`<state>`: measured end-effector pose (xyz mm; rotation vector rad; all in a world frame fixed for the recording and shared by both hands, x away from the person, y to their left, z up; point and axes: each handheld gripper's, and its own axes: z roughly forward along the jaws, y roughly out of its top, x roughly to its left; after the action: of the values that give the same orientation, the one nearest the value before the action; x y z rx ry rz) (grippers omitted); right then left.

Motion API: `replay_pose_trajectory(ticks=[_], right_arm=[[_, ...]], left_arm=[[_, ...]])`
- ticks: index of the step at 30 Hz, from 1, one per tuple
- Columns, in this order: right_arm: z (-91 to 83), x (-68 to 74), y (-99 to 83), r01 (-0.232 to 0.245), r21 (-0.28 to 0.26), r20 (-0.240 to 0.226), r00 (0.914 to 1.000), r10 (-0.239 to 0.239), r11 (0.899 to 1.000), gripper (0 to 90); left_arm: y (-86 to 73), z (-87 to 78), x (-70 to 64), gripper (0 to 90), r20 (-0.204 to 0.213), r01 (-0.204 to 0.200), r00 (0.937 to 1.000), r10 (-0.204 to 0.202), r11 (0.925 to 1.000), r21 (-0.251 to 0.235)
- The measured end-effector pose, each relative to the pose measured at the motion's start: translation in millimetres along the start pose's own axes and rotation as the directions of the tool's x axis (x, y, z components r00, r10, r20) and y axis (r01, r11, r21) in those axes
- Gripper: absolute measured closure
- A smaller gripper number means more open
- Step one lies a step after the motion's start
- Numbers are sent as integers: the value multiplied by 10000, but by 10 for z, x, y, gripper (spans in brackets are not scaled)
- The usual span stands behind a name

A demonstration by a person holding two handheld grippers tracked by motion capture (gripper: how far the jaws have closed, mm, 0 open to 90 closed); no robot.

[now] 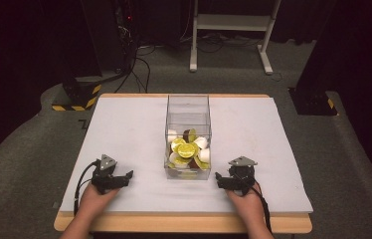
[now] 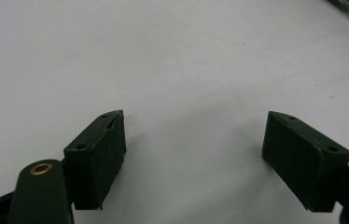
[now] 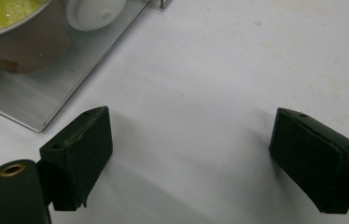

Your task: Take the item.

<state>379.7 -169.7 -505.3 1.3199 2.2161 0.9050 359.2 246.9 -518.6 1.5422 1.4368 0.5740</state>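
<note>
Clear rectangular plastic bin (image 1: 188,119) of green-lidded and white coffee capsules (image 1: 186,149), untouched; left gripper (image 1: 124,178) and right gripper (image 1: 221,179) resting on white table mat (image 1: 124,134), jaws apart, empty; all handling outstanding.

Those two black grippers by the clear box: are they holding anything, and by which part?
Nothing is held. The left gripper and the right gripper both have their jaws wide apart over the bare white table mat, either side of the clear box of coffee capsules.

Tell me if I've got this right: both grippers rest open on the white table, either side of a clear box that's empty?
Not quite. The clear box is not empty: the high view shows it holding yellow-lidded and white capsules. The rest stands: the left gripper and right gripper sit open on the white table, either side of it.
</note>
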Motion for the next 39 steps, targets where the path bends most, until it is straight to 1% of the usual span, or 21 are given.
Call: replay_pose_trajectory(ticks=[7,12,14,15,16,18,20,23,24,25,26,27,30,35,39], right_arm=[[0,0,0,-4,-1,0,10000,4,10000,130],[0,0,0,-14,5,-4,10000,14,10000,129],[0,0,1,-13,6,-5,10000,13,10000,129],[0,0,1,-14,10,-4,10000,14,10000,129],[0,0,1,-14,9,-4,10000,14,10000,129],[0,0,2,-11,11,-3,10000,11,10000,129],[0,0,2,-12,15,-3,10000,12,10000,130],[0,-1,2,-19,17,-13,10000,20,10000,130],[0,-2,3,-19,21,-16,10000,19,10000,130],[-1,-1,3,-19,18,-14,10000,19,10000,132],[-2,-1,2,-12,13,-23,10000,12,10000,134],[-5,-2,1,-17,-4,-21,10000,17,10000,136],[-19,-10,-2,0,21,-72,10000,0,10000,135],[-53,-15,3,-48,-124,-144,9999,46,9999,131],[-94,-18,20,34,-240,-150,9999,-37,9997,132]], left_arm=[[0,-4,3,217,-5,-53,10000,53,10000,50],[0,1,-2,217,-3,25,10000,-25,10000,-21],[0,-4,3,217,-5,-59,10000,59,10000,54],[0,0,0,217,-3,-12,10000,12,10000,1],[0,-5,4,217,-6,-83,10000,83,9999,73],[0,-6,4,217,-9,-82,10000,82,9999,71],[-1,0,-2,217,-8,3,10000,-3,10000,-17],[0,-6,4,217,-7,-83,10000,83,9999,72],[0,-2,1,217,-4,-34,10000,34,10000,18],[0,-5,4,217,-8,-80,10000,80,9999,70],[0,0,-1,217,-5,-9,10000,9,10000,-3],[0,-4,3,217,-5,-68,10000,68,10000,58],[0,0,0,217,-1,-7,10000,7,10000,5],[1,0,0,217,0,-2,10000,2,10000,5],[1,0,0,217,0,-3,10000,3,10000,3]])
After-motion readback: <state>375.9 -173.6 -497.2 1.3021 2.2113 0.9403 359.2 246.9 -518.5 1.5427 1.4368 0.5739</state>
